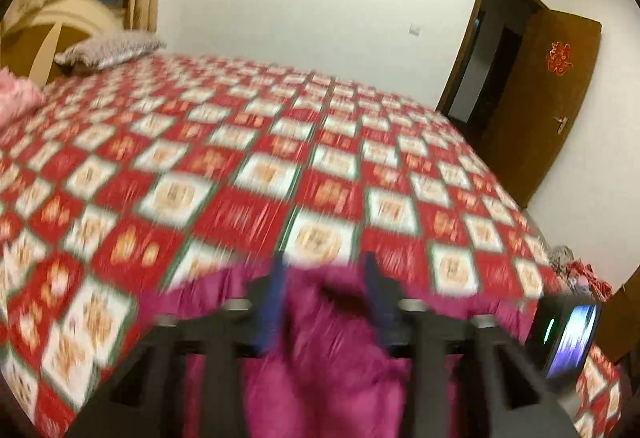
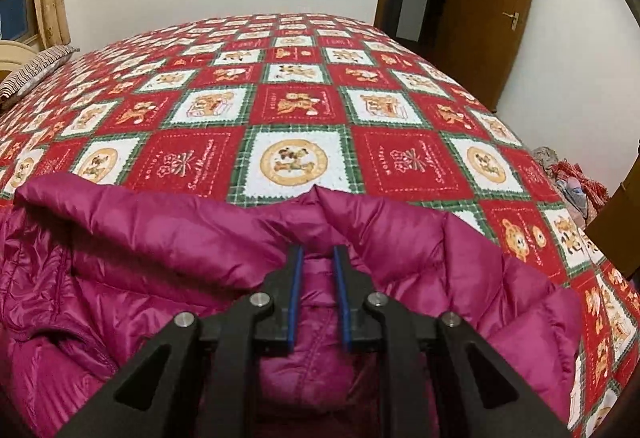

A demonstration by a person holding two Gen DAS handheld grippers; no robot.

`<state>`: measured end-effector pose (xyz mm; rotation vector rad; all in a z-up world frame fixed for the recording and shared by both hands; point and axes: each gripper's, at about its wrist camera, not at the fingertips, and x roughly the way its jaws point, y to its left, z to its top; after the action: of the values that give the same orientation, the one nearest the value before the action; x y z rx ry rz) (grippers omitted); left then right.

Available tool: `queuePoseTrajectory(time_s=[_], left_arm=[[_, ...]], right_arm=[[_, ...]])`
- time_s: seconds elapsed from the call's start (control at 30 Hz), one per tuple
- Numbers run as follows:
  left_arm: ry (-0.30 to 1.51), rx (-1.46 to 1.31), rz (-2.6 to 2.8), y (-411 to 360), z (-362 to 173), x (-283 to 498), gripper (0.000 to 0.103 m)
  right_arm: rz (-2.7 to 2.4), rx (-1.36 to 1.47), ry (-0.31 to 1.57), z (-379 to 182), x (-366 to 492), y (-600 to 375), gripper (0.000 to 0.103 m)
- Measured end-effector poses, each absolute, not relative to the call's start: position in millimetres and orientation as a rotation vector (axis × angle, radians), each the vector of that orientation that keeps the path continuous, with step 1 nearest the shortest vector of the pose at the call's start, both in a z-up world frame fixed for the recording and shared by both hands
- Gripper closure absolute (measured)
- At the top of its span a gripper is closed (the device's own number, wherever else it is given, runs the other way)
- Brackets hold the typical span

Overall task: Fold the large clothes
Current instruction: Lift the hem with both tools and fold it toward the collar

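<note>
A magenta puffer jacket [image 2: 140, 262] lies on the near side of the bed, its upper edge folded over. My right gripper [image 2: 319, 248] has its blue-padded fingers close together on a ridge of the jacket's folded edge, and the fabric tents up into a peak just past the tips. In the blurred left wrist view, my left gripper [image 1: 323, 268] hangs above the jacket [image 1: 320, 358]. Its jaws are wide apart and the pads press on nothing.
A red, white and green checked bedspread [image 2: 296, 110] covers the whole bed. Pillows [image 1: 108, 48] lie at the far left by the headboard. A brown door [image 2: 492, 10] stands open at the right, with a heap of clothes [image 2: 572, 178] off the bed's right side. A black device with a lit screen [image 1: 564, 338] is at the left view's right edge.
</note>
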<state>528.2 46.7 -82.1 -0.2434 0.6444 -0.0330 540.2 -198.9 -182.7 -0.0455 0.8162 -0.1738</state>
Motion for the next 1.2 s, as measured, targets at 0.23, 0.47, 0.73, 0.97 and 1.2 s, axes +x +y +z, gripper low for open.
queuePoseTrajectory(time_s=[0.23,0.47,0.73,0.97,1.2], left_arm=[[0.762,-0.005,0.044,-1.5,-113.8,590.2,0.025],[0.888,-0.111,0.086,31.3,-190.0,572.0,0.023],[0.883,-0.026,0.115,18.7,-195.1,576.4,0.02],[0.881,-0.004,0.123,14.2,-197.9,580.8,0.019],[0.881,-0.012,0.119,12.8,-198.2,583.3,0.018]], right_arm=[[-0.177,-0.039,0.788,-181.0,534.6,-199.7,0.083],[-0.16,-0.011,0.773,-179.9,532.7,-202.3,0.083],[-0.173,-0.037,0.798,-183.2,537.3,-198.6,0.083],[-0.185,-0.077,0.834,-188.5,543.4,-193.7,0.083],[-0.191,-0.083,0.831,-189.6,544.7,-192.8,0.083]])
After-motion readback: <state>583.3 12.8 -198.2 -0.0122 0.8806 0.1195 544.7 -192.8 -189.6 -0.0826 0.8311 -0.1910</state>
